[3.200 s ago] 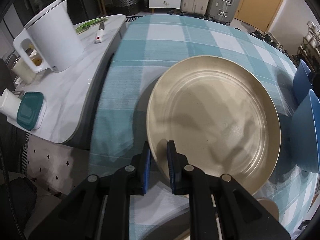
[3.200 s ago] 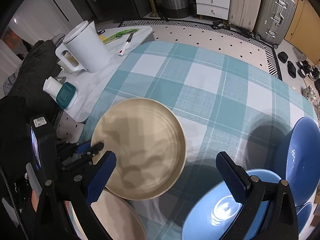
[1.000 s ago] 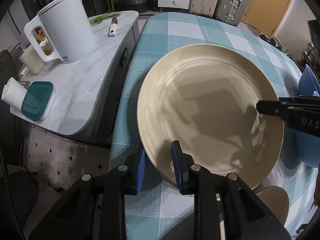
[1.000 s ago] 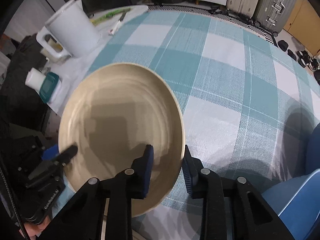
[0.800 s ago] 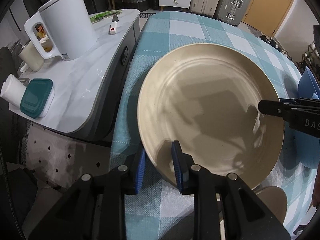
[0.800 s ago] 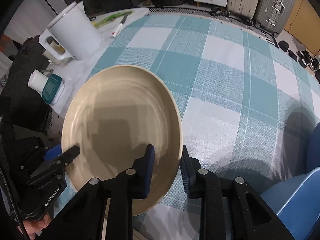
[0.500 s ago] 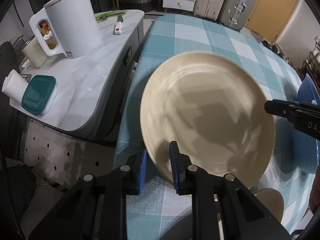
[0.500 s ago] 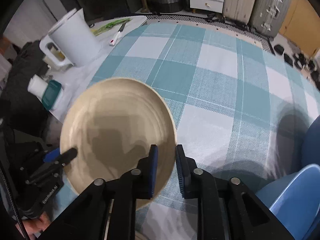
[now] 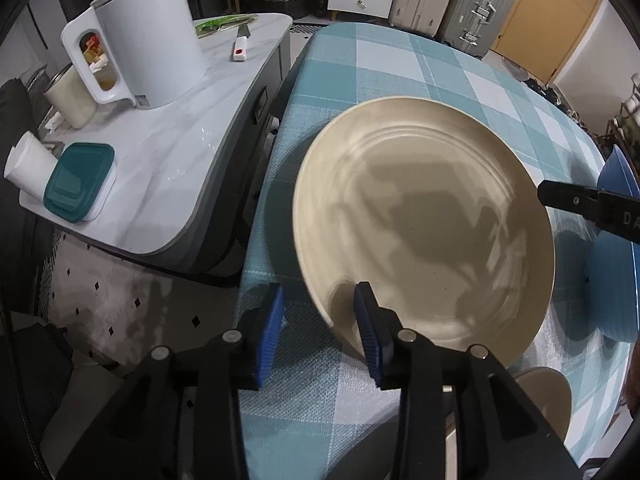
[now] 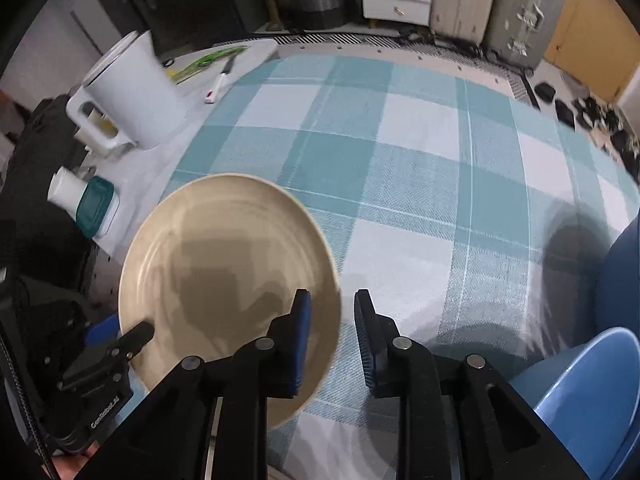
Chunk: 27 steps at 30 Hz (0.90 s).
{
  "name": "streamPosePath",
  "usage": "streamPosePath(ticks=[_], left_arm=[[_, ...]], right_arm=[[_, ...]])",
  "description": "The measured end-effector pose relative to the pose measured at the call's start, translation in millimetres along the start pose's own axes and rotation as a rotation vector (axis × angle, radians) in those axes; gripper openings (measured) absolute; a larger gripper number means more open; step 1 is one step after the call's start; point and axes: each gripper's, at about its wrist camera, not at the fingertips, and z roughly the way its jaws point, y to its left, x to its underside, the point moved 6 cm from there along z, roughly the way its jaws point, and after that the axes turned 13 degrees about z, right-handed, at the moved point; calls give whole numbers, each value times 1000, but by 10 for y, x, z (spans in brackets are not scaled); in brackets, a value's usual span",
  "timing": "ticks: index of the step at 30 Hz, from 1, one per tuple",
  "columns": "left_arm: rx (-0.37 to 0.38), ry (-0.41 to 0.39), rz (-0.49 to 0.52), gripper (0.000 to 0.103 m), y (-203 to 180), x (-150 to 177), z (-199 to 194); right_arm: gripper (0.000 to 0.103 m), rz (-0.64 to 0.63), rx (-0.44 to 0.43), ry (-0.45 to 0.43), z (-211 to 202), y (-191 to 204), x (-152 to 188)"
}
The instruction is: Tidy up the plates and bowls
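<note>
Left wrist view: left gripper (image 9: 320, 316) at 6 o'clock, jaws just opened, standing apart astride near rim of beige plate (image 9: 424, 224), pads not pressing. Plate lies on checked tablecloth (image 9: 380, 64), close to table's 9 o'clock edge. Risk: lifting gripper clips rim, nudges plate toward edge.

Right wrist view: right gripper (image 10: 332, 328) likewise just eased open, narrow gap, plate's 4 o'clock rim between pads, unclamped. Blue bowl (image 10: 592, 404) at 5 o'clock. Risk: pad drags rim on withdrawal; swing right strikes bowl.

Plate (image 9: 420, 216) on table (image 9: 400, 64), kettle (image 9: 148, 36) left.
</note>
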Motion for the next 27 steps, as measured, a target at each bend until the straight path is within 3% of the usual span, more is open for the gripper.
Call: streamPosePath(ticks=[9,17,27], left_arm=[[15,-7,-19,42,-25,-15,39],[-2,-26,-7,45,-49,-30,33],[-32,-42,25,46,-71,-52,34]], right_arm=[[23,-10,-35,78,276,58,110],[24,-69,-18,15,275,98,142],[26,-54,-16,21,298,101,121]])
